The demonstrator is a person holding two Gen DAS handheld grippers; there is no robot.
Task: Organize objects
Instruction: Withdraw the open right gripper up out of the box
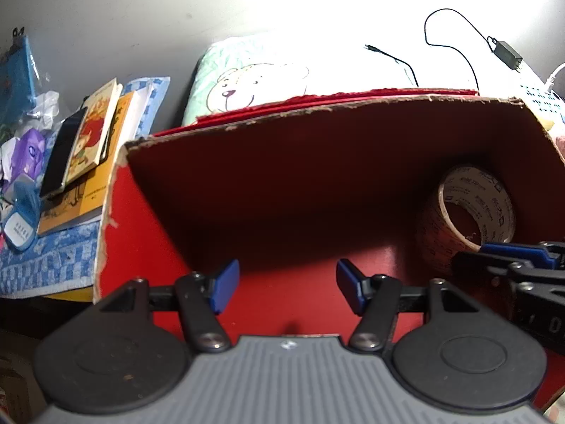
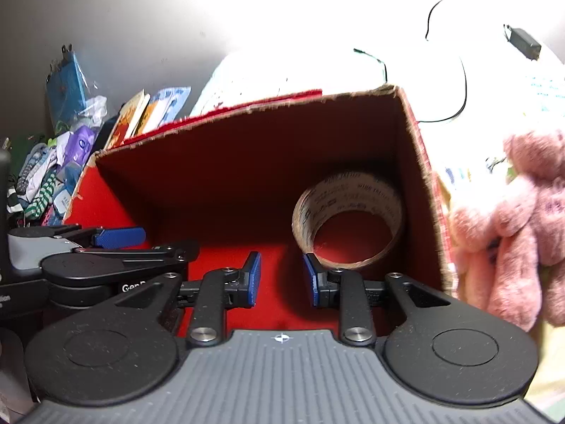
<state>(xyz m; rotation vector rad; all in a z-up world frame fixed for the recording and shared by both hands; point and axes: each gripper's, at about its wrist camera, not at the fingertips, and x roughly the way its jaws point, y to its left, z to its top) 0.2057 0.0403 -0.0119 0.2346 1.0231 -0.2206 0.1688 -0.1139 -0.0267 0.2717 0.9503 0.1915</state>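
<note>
A red cardboard box (image 1: pixel 148 190) (image 2: pixel 420 162) with torn rims fills both views. In its right corner a roll of brown packing tape (image 1: pixel 469 212) (image 2: pixel 348 221) leans on its side. My left gripper (image 1: pixel 287 288) hovers open over the box's red floor, nothing between its blue pads. My right gripper (image 2: pixel 281 279) is open too, just in front of the tape roll, holding nothing. Each gripper shows at the edge of the other's view: the right gripper (image 1: pixel 512 251) and the left gripper (image 2: pixel 116 236).
Left of the box lie stacked books (image 1: pixel 91 141), a black device (image 1: pixel 61 152), crumpled bags and socks (image 2: pixel 39 176) on a blue cloth (image 1: pixel 46 261). Behind is a bear-print pillow (image 1: pixel 247 77) with a black cable and adapter (image 1: pixel 508 53). A pink plush toy (image 2: pixel 512 233) sits right.
</note>
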